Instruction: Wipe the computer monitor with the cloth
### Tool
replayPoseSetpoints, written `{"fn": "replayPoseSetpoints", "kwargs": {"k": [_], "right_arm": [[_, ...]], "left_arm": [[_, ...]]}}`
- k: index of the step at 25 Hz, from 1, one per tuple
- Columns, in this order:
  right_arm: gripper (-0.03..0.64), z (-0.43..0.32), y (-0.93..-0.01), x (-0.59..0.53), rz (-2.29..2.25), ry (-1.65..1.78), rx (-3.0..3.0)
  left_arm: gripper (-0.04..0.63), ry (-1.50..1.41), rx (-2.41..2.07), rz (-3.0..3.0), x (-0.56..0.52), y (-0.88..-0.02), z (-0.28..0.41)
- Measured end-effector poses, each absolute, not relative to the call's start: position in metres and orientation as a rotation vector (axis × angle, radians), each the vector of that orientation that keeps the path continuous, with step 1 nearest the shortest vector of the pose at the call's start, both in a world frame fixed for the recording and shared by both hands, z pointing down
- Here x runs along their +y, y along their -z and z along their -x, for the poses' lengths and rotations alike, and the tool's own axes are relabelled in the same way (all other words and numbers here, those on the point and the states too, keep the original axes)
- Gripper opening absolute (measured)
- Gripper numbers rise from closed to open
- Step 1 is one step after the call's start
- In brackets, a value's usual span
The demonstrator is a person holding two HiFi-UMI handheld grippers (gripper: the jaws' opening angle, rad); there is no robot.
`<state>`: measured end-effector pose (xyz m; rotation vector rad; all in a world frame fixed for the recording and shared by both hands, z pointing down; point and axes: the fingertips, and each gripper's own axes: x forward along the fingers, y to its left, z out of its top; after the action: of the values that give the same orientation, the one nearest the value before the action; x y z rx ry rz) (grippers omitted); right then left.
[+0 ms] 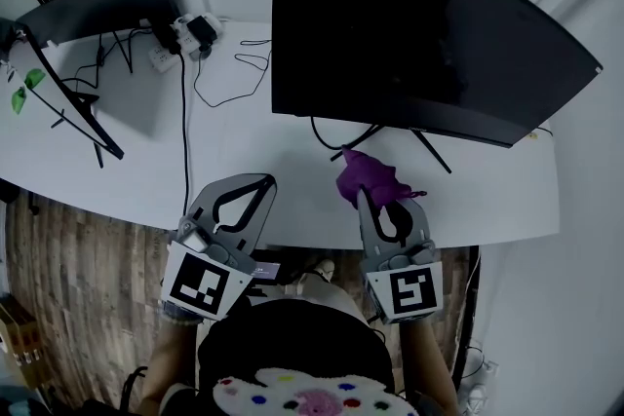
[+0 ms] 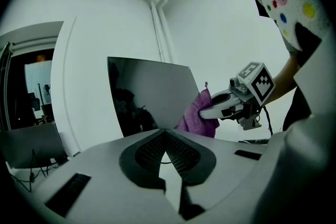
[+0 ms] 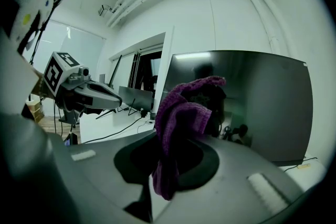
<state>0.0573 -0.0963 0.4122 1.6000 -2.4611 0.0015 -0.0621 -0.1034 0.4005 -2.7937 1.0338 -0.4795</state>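
We hold the purple cloth (image 1: 369,178) bunched in our right gripper (image 1: 374,200), whose 2 jaws pinch it, and a fold stands up past the tips. It hangs above the front of the white desk (image 1: 253,151), just below the lower edge of the large dark monitor (image 1: 409,34) and close to the stand legs (image 1: 430,150). We cannot tell whether it touches the screen. Our left gripper (image 1: 261,182) hovers beside it near the desk's front edge, jaws pressed together at the tips with nothing between them. Farther left stand a second monitor (image 1: 97,5) and a thin screen (image 1: 68,97) seen edge-on. A power strip (image 1: 187,36) and black cables (image 1: 184,132) lie on the desk nearby. A wood floor (image 1: 68,278) shows below.
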Motion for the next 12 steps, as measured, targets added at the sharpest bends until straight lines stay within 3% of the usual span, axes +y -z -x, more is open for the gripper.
{"fn": "replayPoseSetpoints", "kwargs": {"k": [12], "right_arm": [[0.060,-0.0542,-0.4114,-0.0962,-1.600,-0.008,-2.466]], "left_arm": [[0.005,0.475,1.027,2.796,-0.1038,-0.4008,0.0614]]}}
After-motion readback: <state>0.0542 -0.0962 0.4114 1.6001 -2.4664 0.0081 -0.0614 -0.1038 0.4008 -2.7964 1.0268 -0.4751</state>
